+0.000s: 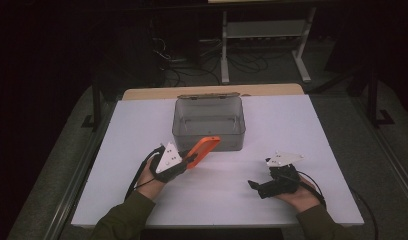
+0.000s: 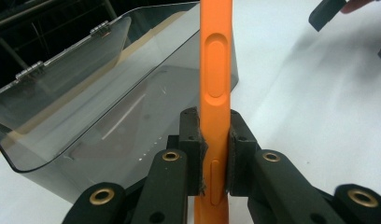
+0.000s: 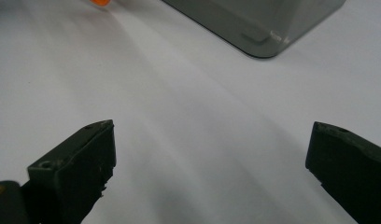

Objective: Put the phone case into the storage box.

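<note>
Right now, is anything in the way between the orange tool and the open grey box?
Nothing visible. The left hand-held gripper clamps the orange tool, whose tip reaches the grey box at its near wall; the box looks empty.

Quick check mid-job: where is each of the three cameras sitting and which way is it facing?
High view: above the person's side, looking forward and down on the white table; both forearms enter from below.
Left gripper view: rides the left gripper, jaws clamped on the orange tool, facing the smoky clear box.
Right gripper view: rides the right gripper, jaws apart over bare table.
Shared: box and tool.
</note>
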### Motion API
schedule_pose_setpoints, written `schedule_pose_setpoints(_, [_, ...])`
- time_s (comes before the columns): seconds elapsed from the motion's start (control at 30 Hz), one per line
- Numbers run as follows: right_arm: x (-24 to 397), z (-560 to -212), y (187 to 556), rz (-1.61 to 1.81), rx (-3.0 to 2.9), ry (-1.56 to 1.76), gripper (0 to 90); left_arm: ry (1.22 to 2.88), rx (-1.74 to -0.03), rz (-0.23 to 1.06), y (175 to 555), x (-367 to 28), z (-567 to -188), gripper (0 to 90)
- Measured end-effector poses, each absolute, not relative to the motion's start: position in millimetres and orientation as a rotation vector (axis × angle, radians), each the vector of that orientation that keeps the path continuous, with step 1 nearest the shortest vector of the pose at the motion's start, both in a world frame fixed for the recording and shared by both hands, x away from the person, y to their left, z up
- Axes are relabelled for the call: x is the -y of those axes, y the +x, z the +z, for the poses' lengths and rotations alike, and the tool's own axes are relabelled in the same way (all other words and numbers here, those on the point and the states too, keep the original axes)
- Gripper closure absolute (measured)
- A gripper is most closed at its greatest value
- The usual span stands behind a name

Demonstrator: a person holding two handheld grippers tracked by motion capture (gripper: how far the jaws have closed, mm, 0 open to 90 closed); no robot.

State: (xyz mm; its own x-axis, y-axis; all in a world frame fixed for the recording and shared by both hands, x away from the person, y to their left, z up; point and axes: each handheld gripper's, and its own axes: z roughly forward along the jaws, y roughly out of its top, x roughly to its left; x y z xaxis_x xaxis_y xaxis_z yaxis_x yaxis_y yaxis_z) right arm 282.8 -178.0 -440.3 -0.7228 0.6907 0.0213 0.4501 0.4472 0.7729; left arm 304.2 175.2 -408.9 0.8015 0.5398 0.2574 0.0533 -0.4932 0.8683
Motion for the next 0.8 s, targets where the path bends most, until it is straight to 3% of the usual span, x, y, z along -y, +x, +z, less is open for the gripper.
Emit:
schedule_pose_setpoints(0.37, [178.0, -440.5, 282.8, 1.148, -2.406, 0.979, 1.2, 1.95, -0.507, 0.481, 311.4, -183.4, -408.6, 80.0])
schedule_pose_setpoints(0.8, [177.9, -440.7, 282.8, 1.148, -2.409, 0.977, 1.2, 1.934, -0.523, 0.43, 315.6, -189.3, -405.7, 80.0])
